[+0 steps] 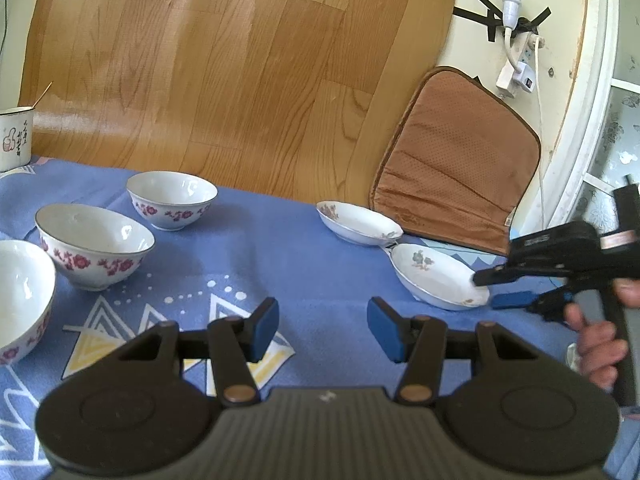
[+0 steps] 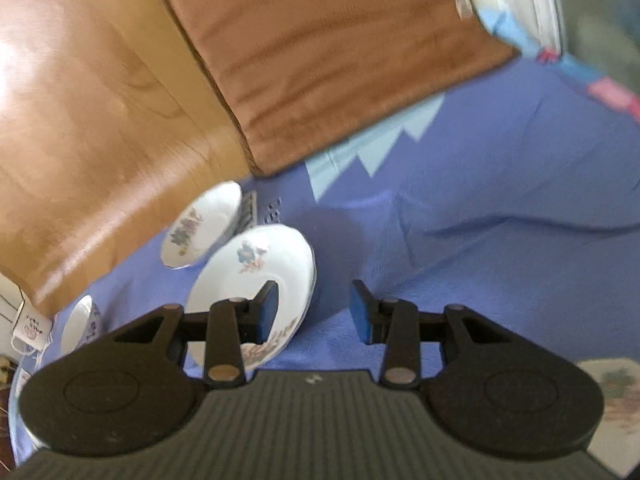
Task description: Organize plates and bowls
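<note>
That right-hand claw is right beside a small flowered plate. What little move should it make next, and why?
Probably ease the right gripper forward so the near plate's rim sits between its fingers, then close. Its jaws are open and empty, with one finger already over the plate.

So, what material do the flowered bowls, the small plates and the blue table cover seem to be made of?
Bowls: probably glazed porcelain, since they are white and shiny with light glints and printed red flowers.
Plates: likely the same glossy white ceramic, with a thin rim and a flower decal.
Table cover: looks like matte woven cloth, with soft wrinkles and no shine.
</note>
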`<state>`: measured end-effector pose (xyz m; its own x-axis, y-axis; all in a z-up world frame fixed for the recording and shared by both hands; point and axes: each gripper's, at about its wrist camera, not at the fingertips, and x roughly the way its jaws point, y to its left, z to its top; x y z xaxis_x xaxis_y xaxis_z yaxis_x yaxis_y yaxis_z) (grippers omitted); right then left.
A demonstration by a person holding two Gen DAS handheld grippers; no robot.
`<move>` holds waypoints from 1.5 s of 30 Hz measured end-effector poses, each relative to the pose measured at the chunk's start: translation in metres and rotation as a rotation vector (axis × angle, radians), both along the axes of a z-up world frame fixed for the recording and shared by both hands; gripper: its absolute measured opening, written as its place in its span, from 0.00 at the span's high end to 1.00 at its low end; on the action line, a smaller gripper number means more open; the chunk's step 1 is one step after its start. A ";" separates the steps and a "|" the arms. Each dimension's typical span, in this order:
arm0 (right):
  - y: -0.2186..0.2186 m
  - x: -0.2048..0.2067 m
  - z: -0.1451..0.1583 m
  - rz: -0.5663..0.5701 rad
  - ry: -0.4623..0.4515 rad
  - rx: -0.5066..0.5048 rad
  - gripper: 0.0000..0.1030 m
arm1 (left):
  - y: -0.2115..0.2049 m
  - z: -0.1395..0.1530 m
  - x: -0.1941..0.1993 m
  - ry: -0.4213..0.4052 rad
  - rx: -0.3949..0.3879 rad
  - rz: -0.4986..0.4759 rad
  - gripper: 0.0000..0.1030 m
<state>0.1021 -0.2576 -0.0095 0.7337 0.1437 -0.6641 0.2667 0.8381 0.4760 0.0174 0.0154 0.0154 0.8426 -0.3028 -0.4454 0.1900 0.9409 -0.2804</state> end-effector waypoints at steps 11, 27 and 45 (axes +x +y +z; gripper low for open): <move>0.019 -0.017 0.001 0.163 0.027 0.071 0.88 | 0.010 -0.003 0.008 0.045 -0.080 -0.031 0.51; 0.049 -0.095 -0.001 0.355 -0.024 0.096 0.85 | 0.000 -0.016 0.011 0.162 -0.083 -0.169 0.81; 0.058 -0.133 -0.008 0.297 -0.208 -0.067 0.86 | -0.008 -0.011 -0.015 0.142 -0.048 -0.177 0.87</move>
<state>-0.0314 -0.1994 -0.0179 0.7870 0.3318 -0.5201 -0.0894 0.8955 0.4360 0.0019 0.0073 0.0043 0.7041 -0.4641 -0.5374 0.3060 0.8813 -0.3601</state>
